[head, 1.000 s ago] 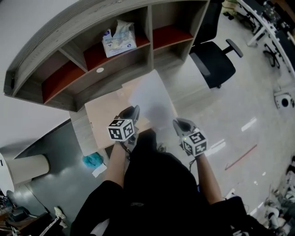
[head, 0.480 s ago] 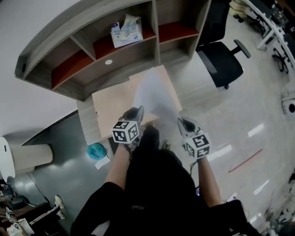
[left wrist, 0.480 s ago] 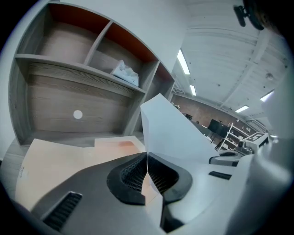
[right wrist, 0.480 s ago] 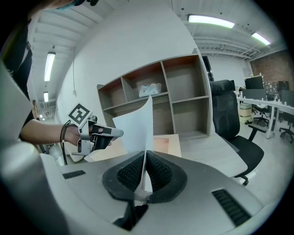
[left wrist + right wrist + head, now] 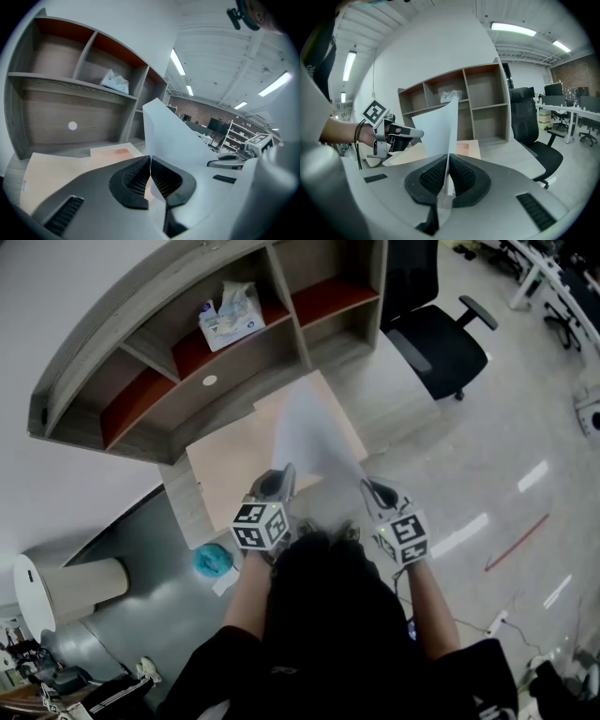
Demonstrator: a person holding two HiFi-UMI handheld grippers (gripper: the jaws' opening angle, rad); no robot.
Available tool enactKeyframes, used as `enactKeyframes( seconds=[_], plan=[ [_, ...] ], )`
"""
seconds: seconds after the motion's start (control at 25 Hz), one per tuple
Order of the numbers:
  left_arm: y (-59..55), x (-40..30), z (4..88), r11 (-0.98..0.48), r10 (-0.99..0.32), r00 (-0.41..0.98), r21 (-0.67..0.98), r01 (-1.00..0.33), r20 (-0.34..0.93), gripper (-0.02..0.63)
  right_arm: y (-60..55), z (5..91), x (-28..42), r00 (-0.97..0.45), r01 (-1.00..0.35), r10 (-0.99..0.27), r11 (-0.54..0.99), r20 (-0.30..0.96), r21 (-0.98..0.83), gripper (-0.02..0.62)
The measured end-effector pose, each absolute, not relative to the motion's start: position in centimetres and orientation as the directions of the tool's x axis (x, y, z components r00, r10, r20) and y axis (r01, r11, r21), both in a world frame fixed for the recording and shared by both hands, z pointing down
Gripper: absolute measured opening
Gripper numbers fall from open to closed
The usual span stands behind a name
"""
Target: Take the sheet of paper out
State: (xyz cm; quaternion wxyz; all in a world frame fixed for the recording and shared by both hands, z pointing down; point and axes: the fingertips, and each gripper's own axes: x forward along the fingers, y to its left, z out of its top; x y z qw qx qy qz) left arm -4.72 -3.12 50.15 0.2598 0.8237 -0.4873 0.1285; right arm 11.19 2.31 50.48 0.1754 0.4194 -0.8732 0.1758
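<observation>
the sheet of paper [image 5: 314, 432] is held raised above the desk [image 5: 398, 390]. it is pinched at its near edge by the left gripper [image 5: 280, 474] and the right gripper [image 5: 371, 489], both clenched on it. it is judged lifted clear of the tan folder [image 5: 230, 460], with only carrying away left. counted: one sheet, one folder, two grippers.

Illumination is bright and even, supplied by ceiling strip lights [image 5: 513, 29]. The glossy floor [image 5: 487, 456] carries white glare streaks. The paper [image 5: 314, 432] renders pale, with little surface detail. Both gripper views show heavy fisheye bending and black corners. The head view is slightly soft; shelf [image 5: 244, 357] lines bow.
</observation>
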Motion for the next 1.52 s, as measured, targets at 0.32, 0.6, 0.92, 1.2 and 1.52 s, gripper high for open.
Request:
enactKeyframes(
  seconds=[0.32, 0.6, 0.92, 1.2, 1.52],
  plan=[
    [-3.4, -3.9, 48.4, -0.436, -0.733, 0.528, 0.300, -0.848, 0.429, 0.046, 2.2, 48.8, 11.3, -0.534, -0.835, -0.717, 0.529, 0.448, -0.149, 0.017],
    [-2.6, -5.0, 46.4, -0.496, -0.730, 0.566, 0.274, -0.824, 0.383, 0.046, 2.7, 46.6, 8.9, -0.480, -0.866, -0.769, 0.493, 0.423, -0.087, 0.017],
    [-0.7, -7.4, 44.1, -0.545, -0.737, 0.589, 0.222, -0.808, 0.332, 0.047, 5.5, 44.0, 6.7, -0.394, -0.900, -0.808, 0.436, 0.438, -0.005, 0.017],
    [1.7, -8.5, 42.9, -0.583, -0.728, 0.618, 0.207, -0.786, 0.297, 0.046, 8.7, 42.8, 5.6, -0.325, -0.930, -0.867, 0.365, 0.377, 0.036, 0.017],
    [4.8, -8.8, 42.0, -0.641, -0.696, 0.670, 0.197, -0.742, 0.256, 0.046, 12.0, 41.6, 5.1, -0.228, -0.964, -0.910, 0.261, 0.345, 0.051, 0.017]
  ],
)
